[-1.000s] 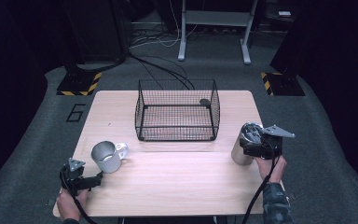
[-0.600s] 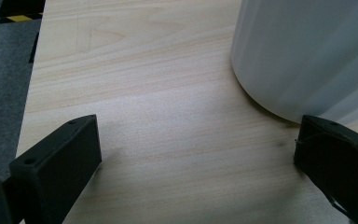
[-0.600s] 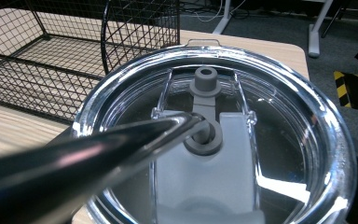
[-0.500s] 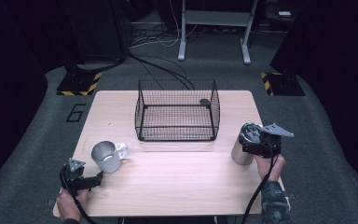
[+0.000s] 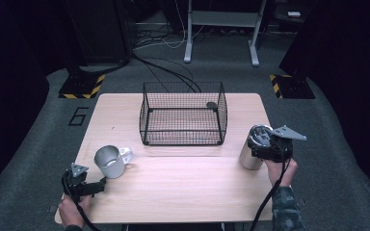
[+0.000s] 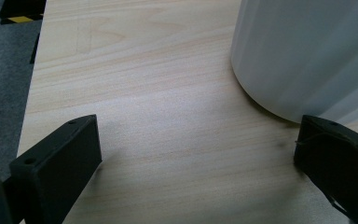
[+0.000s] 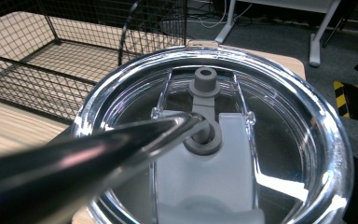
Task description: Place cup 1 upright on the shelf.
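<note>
Tumbler: tall stainless-steel tumbler with a clear plastic lid (image 5: 251,153) is standing upright near the right edge of the pale wooden table (image 5: 183,187), just right of the basket's front corner.
Right gripper: black right gripper (image 5: 262,144) is hovering directly over the tumbler's top, with the person's right hand (image 5: 280,169) gripping it from behind; whether its jaws are apart or together cannot be told.
Lid close-up: in the right gripper view the clear lid (image 7: 279,140) is lying very close below the camera, and a shiny metal straw (image 7: 88,158) is slanting in from the lower left with its tip sitting at the grey rubber ring (image 7: 205,137) in the lid's middle.
Left gripper: black left gripper (image 5: 99,184) is resting low at the table's front-left corner, held by the left hand (image 5: 72,211); its jaws are standing wide apart with bare wood between them.
Mug: silver metal mug with a white handle (image 5: 110,161) is standing upright just ahead of the left gripper, apart from its jaws; its pale wall (image 6: 307,56) is looming at the upper right of the left gripper view.
Basket: black wire-mesh basket (image 5: 183,118) is sitting at the table's back centre.
</note>
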`<action>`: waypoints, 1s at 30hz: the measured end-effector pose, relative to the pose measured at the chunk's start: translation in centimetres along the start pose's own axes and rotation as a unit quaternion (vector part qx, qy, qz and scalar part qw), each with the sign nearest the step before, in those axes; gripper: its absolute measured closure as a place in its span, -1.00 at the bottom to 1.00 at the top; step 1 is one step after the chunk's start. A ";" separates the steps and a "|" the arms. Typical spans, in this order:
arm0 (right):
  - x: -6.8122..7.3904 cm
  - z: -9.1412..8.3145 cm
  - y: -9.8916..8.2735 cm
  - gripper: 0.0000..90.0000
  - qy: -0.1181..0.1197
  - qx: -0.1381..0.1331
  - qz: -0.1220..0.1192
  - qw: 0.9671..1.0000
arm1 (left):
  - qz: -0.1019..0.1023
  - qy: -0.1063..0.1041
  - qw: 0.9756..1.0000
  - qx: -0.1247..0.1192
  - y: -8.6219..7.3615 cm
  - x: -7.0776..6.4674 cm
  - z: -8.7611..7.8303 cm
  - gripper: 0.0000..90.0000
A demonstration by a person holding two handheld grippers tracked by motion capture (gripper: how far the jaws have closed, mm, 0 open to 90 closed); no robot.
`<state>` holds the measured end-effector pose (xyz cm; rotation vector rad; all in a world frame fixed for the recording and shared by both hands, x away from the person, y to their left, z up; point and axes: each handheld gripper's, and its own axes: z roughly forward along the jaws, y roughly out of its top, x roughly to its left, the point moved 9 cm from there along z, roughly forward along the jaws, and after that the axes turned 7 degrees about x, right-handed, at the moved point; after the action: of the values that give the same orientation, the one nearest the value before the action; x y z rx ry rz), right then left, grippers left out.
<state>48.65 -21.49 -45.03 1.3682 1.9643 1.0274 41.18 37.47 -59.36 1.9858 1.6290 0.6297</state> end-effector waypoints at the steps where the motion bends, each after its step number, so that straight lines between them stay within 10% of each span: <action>1: 0.1 -0.1 0.1 -0.93 0.002 0.000 -0.001 1.000 | 0.000 0.001 1.000 0.000 0.0 0.0 0.0 -0.99; 30: 4.1 -1.5 3.0 -0.93 0.044 -0.002 -0.031 0.999 | 0.000 0.001 1.000 -0.001 0.0 0.0 0.0 -0.99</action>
<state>47.67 -17.50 -41.74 1.2708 2.0554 1.0786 41.19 37.46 -59.34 1.9850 1.6284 0.6336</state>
